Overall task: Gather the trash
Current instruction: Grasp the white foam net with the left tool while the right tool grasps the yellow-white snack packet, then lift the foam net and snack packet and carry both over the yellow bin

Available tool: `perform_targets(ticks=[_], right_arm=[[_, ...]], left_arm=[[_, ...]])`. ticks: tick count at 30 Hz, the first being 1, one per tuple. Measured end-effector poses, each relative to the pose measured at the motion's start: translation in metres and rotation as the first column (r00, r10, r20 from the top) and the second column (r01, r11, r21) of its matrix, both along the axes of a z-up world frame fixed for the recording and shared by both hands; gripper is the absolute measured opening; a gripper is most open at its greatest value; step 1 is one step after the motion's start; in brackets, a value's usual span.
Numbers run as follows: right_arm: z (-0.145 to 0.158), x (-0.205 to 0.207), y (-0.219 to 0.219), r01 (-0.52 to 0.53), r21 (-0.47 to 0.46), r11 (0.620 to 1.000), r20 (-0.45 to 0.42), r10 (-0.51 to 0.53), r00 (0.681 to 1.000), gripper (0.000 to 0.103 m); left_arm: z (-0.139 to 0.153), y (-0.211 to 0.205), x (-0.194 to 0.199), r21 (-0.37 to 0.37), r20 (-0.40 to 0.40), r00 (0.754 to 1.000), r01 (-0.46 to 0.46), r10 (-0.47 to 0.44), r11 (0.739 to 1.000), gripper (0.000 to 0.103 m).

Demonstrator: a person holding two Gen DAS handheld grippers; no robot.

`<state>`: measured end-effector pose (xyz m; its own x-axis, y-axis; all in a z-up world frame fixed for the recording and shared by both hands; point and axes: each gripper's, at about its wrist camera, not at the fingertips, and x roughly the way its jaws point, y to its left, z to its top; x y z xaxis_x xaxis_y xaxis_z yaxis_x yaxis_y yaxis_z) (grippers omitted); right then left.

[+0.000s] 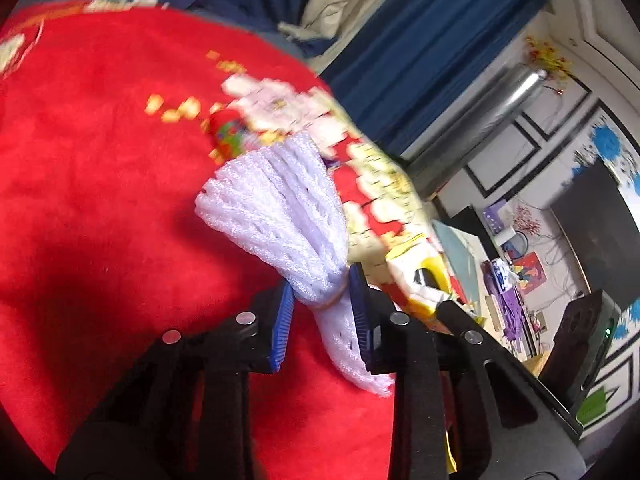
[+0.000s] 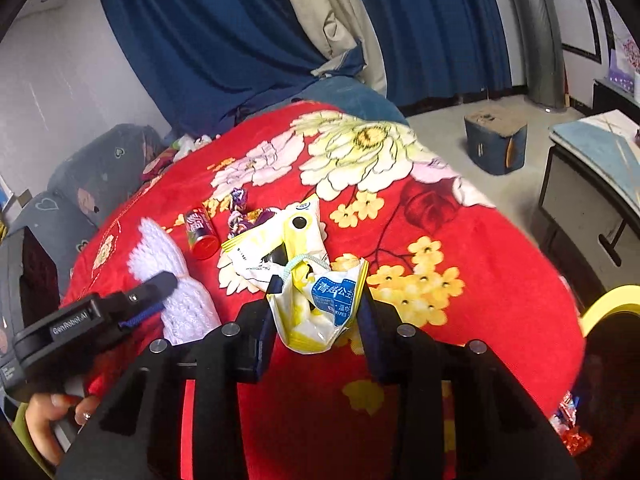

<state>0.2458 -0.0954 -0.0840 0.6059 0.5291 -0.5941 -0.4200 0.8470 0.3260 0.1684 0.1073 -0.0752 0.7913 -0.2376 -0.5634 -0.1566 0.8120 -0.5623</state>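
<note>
- Left gripper (image 1: 322,300): clamped on the pinched neck of one white foam fruit net (image 1: 276,216), pads biting just where a band gathers the mesh; grip likely chosen there as the narrowest, firmest part, fanned end left free above the blanket
- Same net, seen from the right wrist view (image 2: 176,280): at the left edge of the red floral blanket (image 2: 460,240), black finger across it
- Right gripper (image 2: 318,300): closed on one crumpled yellow-and-white wet-wipes packet (image 2: 324,312), blue label facing up, packet squeezed between both pads and seemingly raised off the cloth for carrying
- Second wipes packet (image 2: 280,240): yellow and white, flat on the blanket just beyond the held one, a pale green cord loop lying on its near edge; not yet collected
- One small red drink can (image 2: 202,234): on its side, just left of the flat packet, not yet collected
- Purple wrappers (image 2: 244,216): crumpled together behind the can; count not possible, at least one
- One red wrapper (image 2: 570,428): low at the blanket's right edge, well apart from the rest
- Yellow-rimmed bin (image 2: 612,300): partly visible at far right, presumably the destination for both held pieces
- One hand (image 2: 44,420): on the left tool's handle, lower left of the right wrist view
- Count of grasped trash: two, one per gripper
</note>
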Motion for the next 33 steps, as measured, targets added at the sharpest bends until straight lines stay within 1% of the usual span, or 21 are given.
perform_targets(ticks=[4, 7, 12, 18, 23, 29, 33], right_arm=[[0.011, -0.01, -0.015, 0.017, 0.009, 1.0, 0.035, -0.017, 0.999, 0.034], [0.017, -0.017, -0.028, 0.037, 0.01, 0.999, 0.059, -0.037, 0.998, 0.034], [0.022, -0.028, -0.052, 0.075, 0.008, 0.997, 0.077, -0.075, 0.994, 0.034], [0.024, -0.039, -0.08, 0.133, -0.001, 0.991, 0.096, -0.132, 0.987, 0.034], [0.026, -0.047, -0.101, 0.175, -0.003, 0.985, 0.109, -0.173, 0.979, 0.034], [0.024, -0.059, -0.131, 0.239, -0.006, 0.971, 0.123, -0.237, 0.964, 0.034], [0.02, -0.068, -0.151, 0.284, -0.014, 0.959, 0.126, -0.28, 0.952, 0.034]], left_arm=[[0.02, -0.021, -0.006, 0.062, 0.071, 0.996, 0.051, -0.056, 0.997, 0.021], [0.033, -0.037, -0.013, 0.11, 0.123, 0.987, 0.09, -0.103, 0.99, 0.021], [0.047, -0.062, -0.021, 0.18, 0.175, 0.971, 0.131, -0.163, 0.975, 0.021], [0.054, -0.09, -0.022, 0.227, 0.194, 0.953, 0.188, -0.233, 0.956, 0.021], [0.055, -0.109, -0.025, 0.248, 0.197, 0.938, 0.232, -0.284, 0.941, 0.021], [0.055, -0.13, -0.027, 0.274, 0.202, 0.92, 0.276, -0.335, 0.921, 0.021], [0.056, -0.145, -0.027, 0.296, 0.206, 0.904, 0.308, -0.375, 0.904, 0.021]])
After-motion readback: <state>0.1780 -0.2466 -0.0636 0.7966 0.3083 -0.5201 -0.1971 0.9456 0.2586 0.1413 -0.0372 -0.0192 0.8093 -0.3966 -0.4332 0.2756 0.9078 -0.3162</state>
